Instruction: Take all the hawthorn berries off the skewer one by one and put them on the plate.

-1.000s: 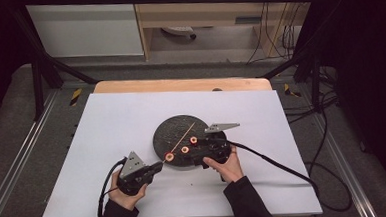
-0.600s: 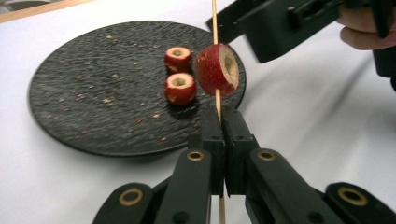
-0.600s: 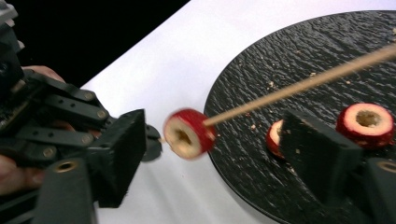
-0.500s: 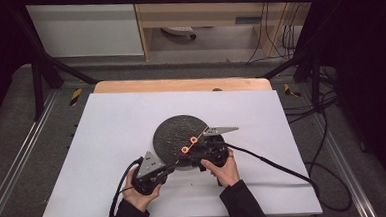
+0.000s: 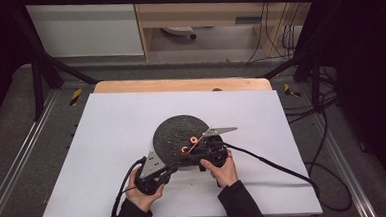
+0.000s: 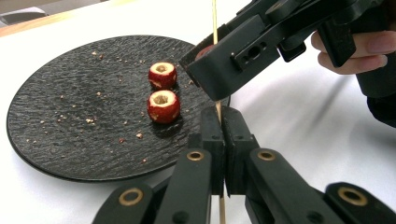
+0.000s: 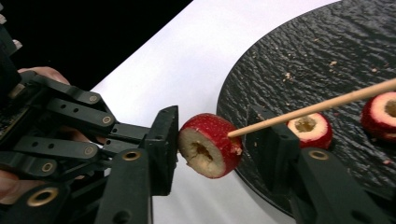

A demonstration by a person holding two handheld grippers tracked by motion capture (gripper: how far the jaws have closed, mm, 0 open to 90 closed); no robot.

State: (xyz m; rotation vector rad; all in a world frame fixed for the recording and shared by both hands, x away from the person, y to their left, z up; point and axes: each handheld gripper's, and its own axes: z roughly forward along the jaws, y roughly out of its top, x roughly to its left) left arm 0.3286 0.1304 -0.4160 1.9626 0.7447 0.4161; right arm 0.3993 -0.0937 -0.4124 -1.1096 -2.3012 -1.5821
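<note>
Right gripper (image 7: pixel 210 144) jaws have just been closing around the cored red fruit piece (image 7: pixel 208 145) at lower centre by the plate (image 7: pixel 327 60) edge, while left gripper (image 6: pixel 223 140), moved in beside it, stays clenched on the skewer (image 6: pixel 215 28), so threading looks imminent.

Skewer (image 6: pixel 217 109) tip cut off at top edge, third fruit (image 6: pixel 205 50) mostly behind right tool (image 6: pixel 243 56)
</note>
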